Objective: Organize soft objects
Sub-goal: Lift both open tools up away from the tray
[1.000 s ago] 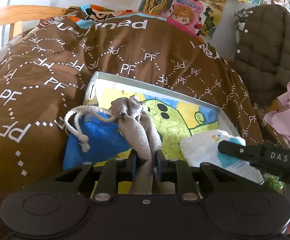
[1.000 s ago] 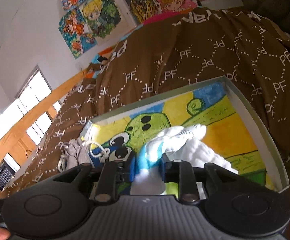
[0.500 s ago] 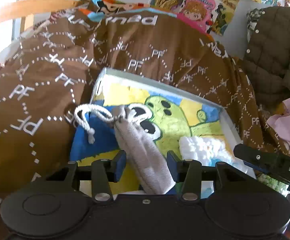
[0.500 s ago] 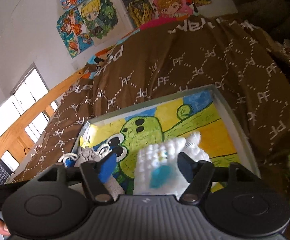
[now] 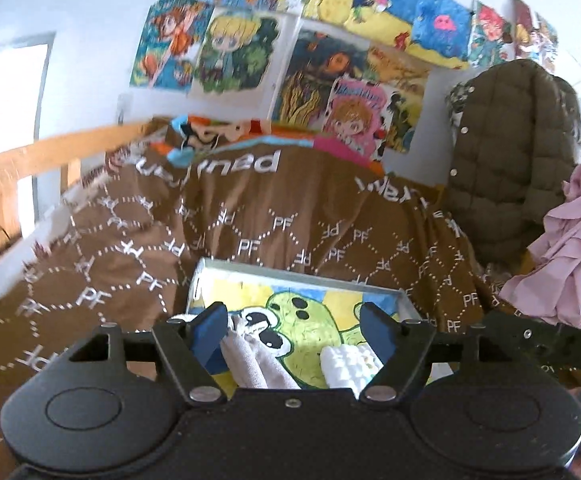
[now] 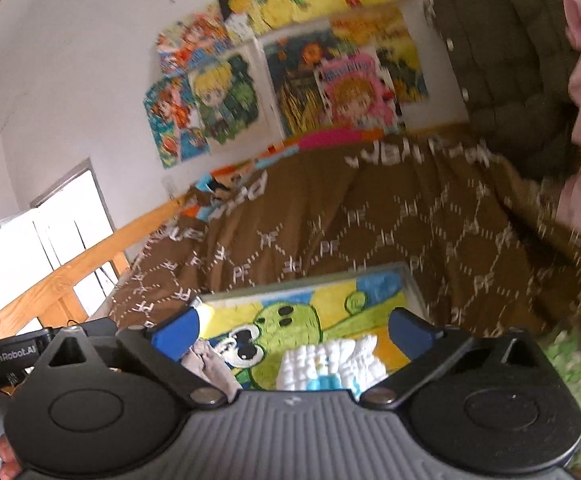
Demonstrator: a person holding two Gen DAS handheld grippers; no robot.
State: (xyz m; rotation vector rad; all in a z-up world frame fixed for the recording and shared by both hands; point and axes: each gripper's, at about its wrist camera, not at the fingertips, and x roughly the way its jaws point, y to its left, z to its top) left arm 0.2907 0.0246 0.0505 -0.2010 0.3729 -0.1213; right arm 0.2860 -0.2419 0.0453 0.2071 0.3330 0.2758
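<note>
With both jaws just spread and nothing between them, the grey drawstring pouch (image 5: 258,364) below the left hand-held gripper (image 5: 294,330) and the white knit (image 6: 330,362) below the right hand-held gripper (image 6: 296,328) lie in the painted tray (image 5: 404,304), looking light and floppy, best pinched mid-bunch.

Both tools' jaws have just been opening: left tool (image 5: 294,330) releases the grey pouch (image 5: 256,364), right tool (image 6: 292,330) the white cloth (image 6: 330,364), both lifted away.
</note>
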